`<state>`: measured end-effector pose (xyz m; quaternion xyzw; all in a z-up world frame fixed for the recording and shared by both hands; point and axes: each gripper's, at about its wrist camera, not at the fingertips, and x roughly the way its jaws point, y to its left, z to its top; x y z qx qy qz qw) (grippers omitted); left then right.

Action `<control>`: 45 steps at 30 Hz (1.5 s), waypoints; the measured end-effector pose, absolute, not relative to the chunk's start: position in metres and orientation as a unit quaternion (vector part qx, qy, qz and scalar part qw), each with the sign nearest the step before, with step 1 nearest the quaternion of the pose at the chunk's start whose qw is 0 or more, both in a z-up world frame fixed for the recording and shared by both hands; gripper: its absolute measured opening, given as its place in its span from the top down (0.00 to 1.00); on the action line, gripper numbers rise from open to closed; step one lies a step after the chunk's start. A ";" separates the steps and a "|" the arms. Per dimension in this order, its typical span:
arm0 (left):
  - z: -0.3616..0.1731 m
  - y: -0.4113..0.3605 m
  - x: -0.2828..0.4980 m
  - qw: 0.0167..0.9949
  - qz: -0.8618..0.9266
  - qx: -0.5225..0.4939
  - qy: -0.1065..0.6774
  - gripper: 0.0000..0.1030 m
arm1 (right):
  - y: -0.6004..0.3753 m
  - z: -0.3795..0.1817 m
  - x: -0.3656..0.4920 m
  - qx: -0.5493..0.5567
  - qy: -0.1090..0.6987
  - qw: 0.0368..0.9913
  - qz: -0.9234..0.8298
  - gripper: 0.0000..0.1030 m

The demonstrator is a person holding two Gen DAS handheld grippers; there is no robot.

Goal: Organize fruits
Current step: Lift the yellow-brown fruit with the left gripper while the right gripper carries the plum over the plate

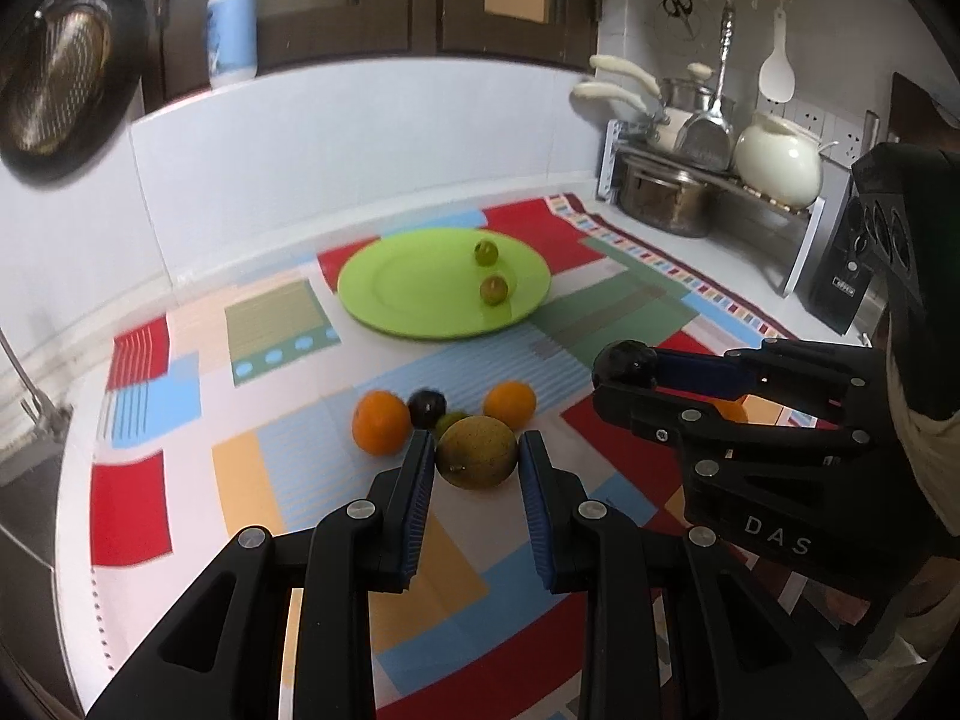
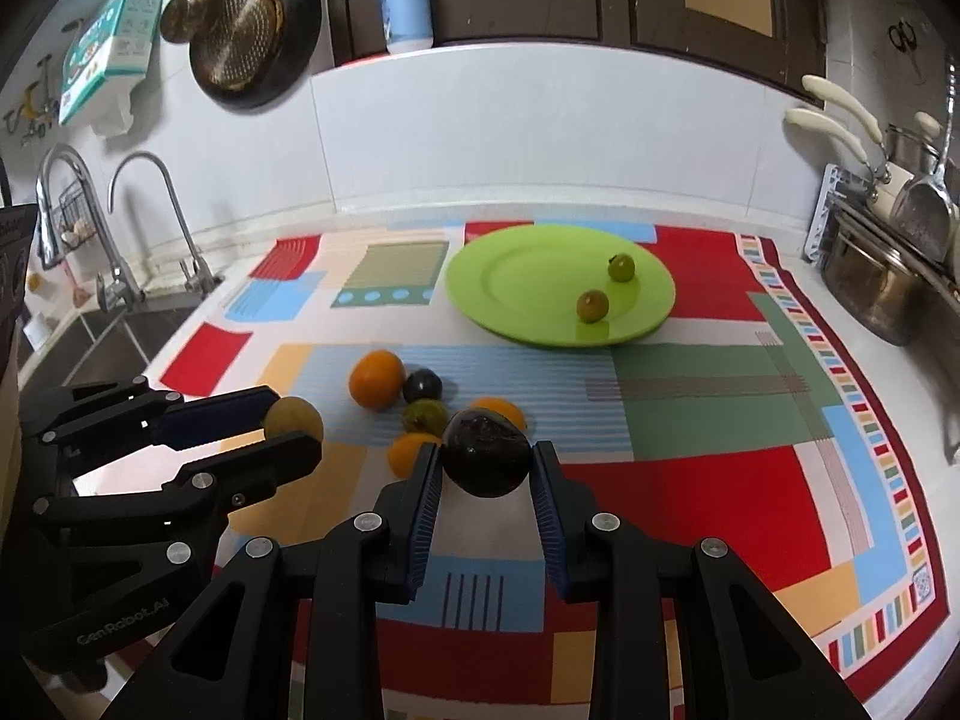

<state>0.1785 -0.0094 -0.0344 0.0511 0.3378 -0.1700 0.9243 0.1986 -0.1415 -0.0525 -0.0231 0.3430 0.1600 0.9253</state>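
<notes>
My left gripper (image 1: 477, 459) is shut on a yellow-green round fruit (image 1: 476, 460), held just above the cloth; it also shows in the right wrist view (image 2: 292, 417). My right gripper (image 2: 487, 462) is shut on a dark avocado (image 2: 487, 461); it also shows in the left wrist view (image 1: 624, 363). A green plate (image 2: 528, 276) at the back holds two small green fruits (image 2: 621, 267) (image 2: 592, 305). On the cloth lie oranges (image 2: 377, 379) (image 2: 411, 450) (image 2: 501, 408), a dark plum (image 2: 422, 386) and a green fruit (image 2: 425, 416).
A patchwork cloth (image 2: 690, 480) covers the counter. A sink with taps (image 2: 120, 276) lies at the left. A dish rack with pots (image 2: 876, 276) stands at the right. A pan (image 2: 252, 36) hangs on the wall and a lotion bottle (image 2: 407, 0) stands on the ledge.
</notes>
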 end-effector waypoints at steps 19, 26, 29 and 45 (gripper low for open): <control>0.018 -0.011 0.216 0.942 -0.185 0.063 0.274 0.72 | -0.144 -0.001 0.226 -0.003 0.298 0.943 0.150 0.70; 0.033 -0.013 0.244 0.942 -0.193 0.065 0.267 0.72 | -0.145 0.015 0.252 -0.003 0.291 0.945 0.151 0.70; 0.040 -0.015 0.259 0.942 -0.195 0.067 0.265 0.72 | -0.146 0.020 0.267 -0.003 0.292 0.945 0.149 0.70; 0.050 -0.026 0.351 0.929 -0.204 0.073 0.300 0.72 | -0.160 0.022 0.354 0.019 0.345 0.928 0.139 0.70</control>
